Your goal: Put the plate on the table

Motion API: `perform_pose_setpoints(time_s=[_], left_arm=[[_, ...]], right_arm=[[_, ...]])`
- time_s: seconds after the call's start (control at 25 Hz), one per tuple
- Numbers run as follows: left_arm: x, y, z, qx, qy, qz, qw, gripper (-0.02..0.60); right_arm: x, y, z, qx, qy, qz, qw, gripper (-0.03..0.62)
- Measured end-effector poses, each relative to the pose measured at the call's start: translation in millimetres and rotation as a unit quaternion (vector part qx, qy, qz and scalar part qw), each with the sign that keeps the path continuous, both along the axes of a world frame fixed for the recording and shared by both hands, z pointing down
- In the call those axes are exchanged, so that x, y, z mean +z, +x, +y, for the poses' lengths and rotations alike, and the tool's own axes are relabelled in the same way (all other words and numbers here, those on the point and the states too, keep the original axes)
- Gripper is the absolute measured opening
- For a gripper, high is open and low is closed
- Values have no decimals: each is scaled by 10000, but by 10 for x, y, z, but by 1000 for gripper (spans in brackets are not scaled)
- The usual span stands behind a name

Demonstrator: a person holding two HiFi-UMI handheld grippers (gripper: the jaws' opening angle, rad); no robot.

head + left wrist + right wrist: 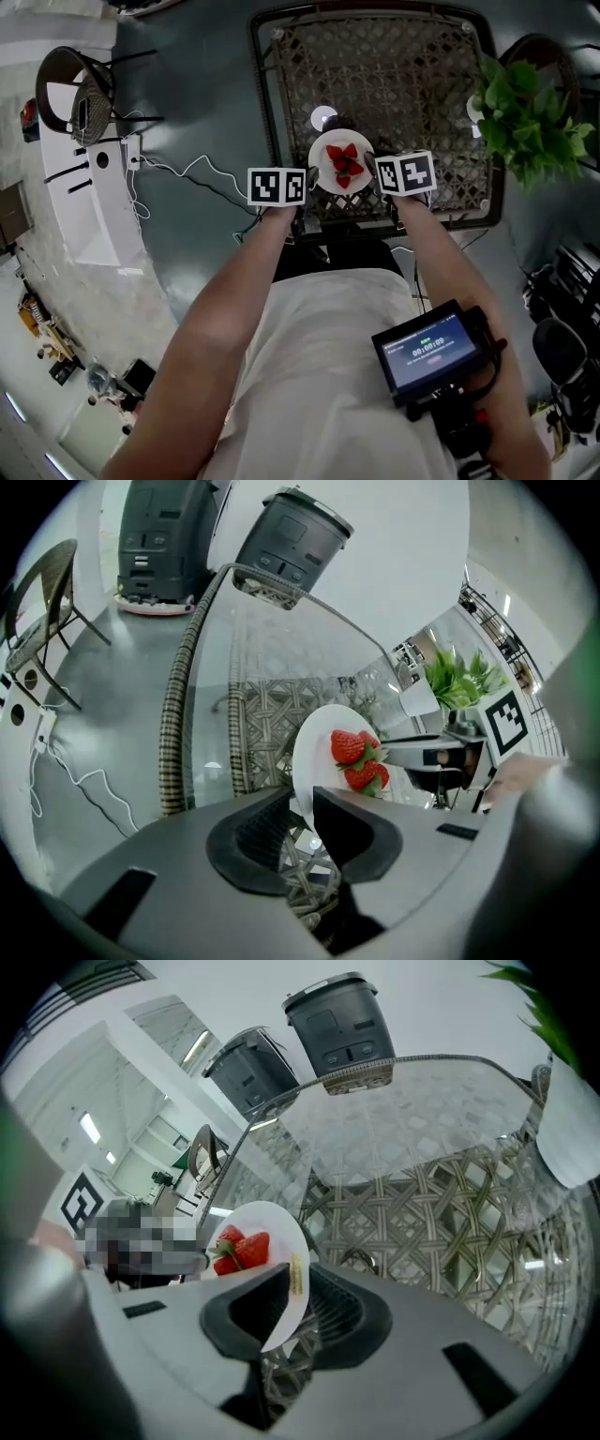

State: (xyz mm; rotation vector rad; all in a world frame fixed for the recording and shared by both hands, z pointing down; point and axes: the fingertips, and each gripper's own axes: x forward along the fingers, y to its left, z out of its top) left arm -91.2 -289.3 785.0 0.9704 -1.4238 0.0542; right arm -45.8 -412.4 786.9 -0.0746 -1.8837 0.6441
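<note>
A small white plate (328, 150) with strawberries (344, 164) hangs over the near edge of a glass-topped wicker table (394, 75). My left gripper (307, 184) is shut on the plate's left rim and my right gripper (372, 176) is shut on its right rim. In the left gripper view the plate (319, 752) stands edge-on between the jaws, strawberries (358, 758) on its face, and my gripper (302, 819) pinches its rim. In the right gripper view the plate (281, 1241) sits between the jaws, its rim clamped by my gripper (292, 1290), strawberries (240, 1249) at its left.
A green potted plant (525, 117) stands at the table's right edge. A wicker chair (75, 94) and a white cabinet (94, 197) with a trailing cable are at the left. Two dark floor machines (216, 536) stand beyond the table. A timer device (431, 352) hangs at the person's front.
</note>
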Motion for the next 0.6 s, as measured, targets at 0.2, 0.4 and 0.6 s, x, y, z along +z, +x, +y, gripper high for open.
perform_pose_setpoints(time_s=[0.2,0.4,0.6], left_arm=[[-29,-43,100,32,-18,-75,10000,58],[-110,-77,165,77,31,-240,9997,58],[-258,-201,400,164,73,-665,9976,58]], right_arm=[[-8,11,-50,134,107,-78,9998,46],[-58,66,-168,396,253,-143,9988,46],[-127,164,-208,687,301,-262,9968,46]])
